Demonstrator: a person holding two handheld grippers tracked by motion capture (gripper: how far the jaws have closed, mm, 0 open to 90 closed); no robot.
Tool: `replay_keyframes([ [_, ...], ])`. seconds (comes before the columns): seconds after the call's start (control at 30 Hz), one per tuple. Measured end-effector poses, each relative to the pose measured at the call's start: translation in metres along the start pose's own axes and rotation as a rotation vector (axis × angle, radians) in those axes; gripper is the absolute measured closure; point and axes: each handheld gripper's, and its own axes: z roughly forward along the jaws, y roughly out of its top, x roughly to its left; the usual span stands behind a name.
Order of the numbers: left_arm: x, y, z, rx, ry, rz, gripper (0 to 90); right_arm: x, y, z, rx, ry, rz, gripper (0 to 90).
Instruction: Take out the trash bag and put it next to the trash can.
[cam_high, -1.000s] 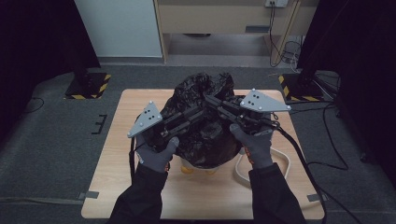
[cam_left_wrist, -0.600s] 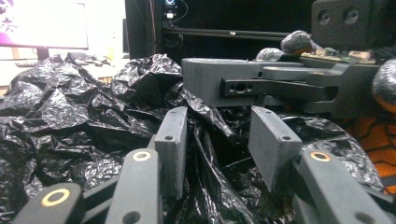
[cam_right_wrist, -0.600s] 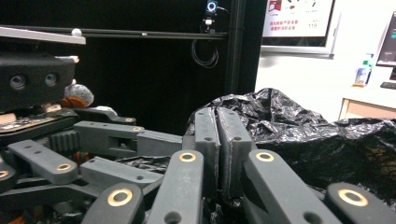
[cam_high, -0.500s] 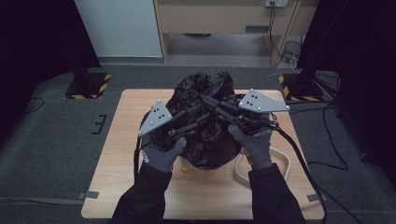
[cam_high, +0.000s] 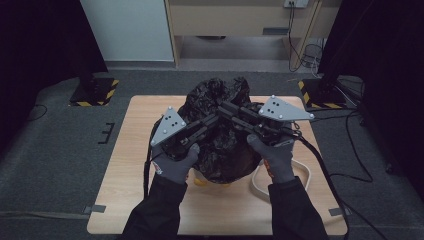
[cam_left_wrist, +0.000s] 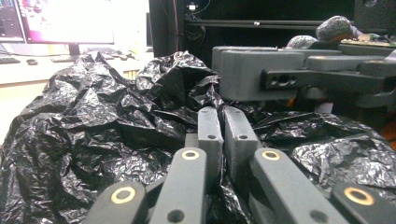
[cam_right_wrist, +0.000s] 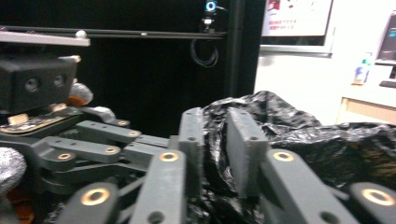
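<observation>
My left gripper (cam_left_wrist: 223, 122) has just closed its jaws on a fold of the crumpled black plastic bag (cam_high: 220, 135), which sits mid-table (cam_high: 125, 200) over something yellow (cam_high: 201, 180). My right gripper (cam_right_wrist: 215, 140), just beside the left above the bag, has just been opening, with bag film between its parted jaws.

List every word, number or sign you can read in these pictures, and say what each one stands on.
None can be read.
Poster on the wall: red print, too blurred.
Monitor on the desk: coloured content, too blurred.
Black plastic bag: no print visible.
</observation>
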Motion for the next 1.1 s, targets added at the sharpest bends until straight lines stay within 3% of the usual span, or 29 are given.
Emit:
replay_keyframes([
  [0.1,0.002,-0.001,-0.002,-0.014,-0.008,-0.021,86.6,-0.008,0.000,-0.008,-0.023,-0.045,0.028,61.8],
  [0.47,0.009,0.001,-0.004,-0.043,-0.002,-0.048,86.7,-0.036,-0.008,-0.038,-0.030,-0.224,0.026,39.4],
  [0.63,0.011,0.005,-0.004,-0.058,0.002,-0.047,86.8,-0.049,-0.016,-0.052,-0.013,-0.306,0.031,34.6],
  [0.83,0.012,0.008,-0.004,-0.093,0.011,-0.042,86.9,-0.063,-0.034,-0.070,0.005,-0.364,0.063,32.4],
  [1.1,0.016,0.014,-0.007,-0.141,0.005,-0.068,86.9,-0.075,-0.059,-0.088,0.037,-0.423,0.092,31.4],
])
